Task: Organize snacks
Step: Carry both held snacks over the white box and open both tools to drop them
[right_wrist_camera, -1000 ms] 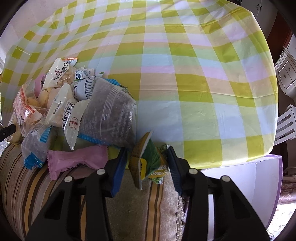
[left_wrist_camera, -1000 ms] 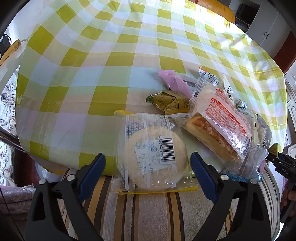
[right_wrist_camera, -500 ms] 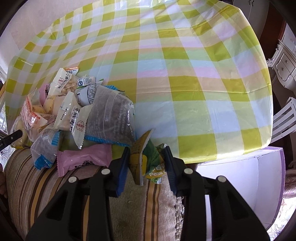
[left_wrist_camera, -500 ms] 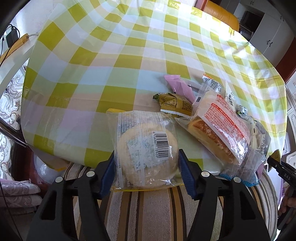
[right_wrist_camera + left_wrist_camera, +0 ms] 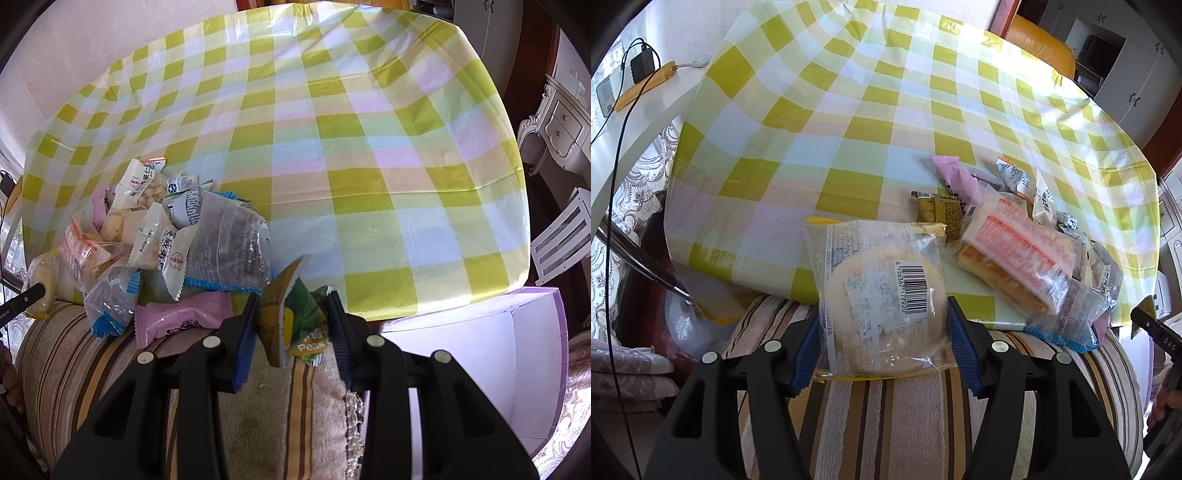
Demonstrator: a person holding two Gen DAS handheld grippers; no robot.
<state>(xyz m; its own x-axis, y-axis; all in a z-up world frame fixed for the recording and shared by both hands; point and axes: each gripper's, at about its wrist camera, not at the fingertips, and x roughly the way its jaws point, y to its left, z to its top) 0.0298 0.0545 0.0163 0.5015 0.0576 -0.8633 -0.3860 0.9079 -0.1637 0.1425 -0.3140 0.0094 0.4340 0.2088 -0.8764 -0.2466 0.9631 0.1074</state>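
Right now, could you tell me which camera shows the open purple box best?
The right wrist view: the purple box sits at lower right beside the table's edge, its white inside open to view. The left wrist view does not show it at all.

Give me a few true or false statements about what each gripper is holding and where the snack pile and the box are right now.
1. The left gripper clamps a clear-wrapped round bun. True.
2. The right gripper is open and holds nothing. False: it is shut on a green pea snack packet.
3. A white box with purple edges sits right of the right gripper. True.
4. The snack pile lies at the table's far edge. False: it lies at the near edge.
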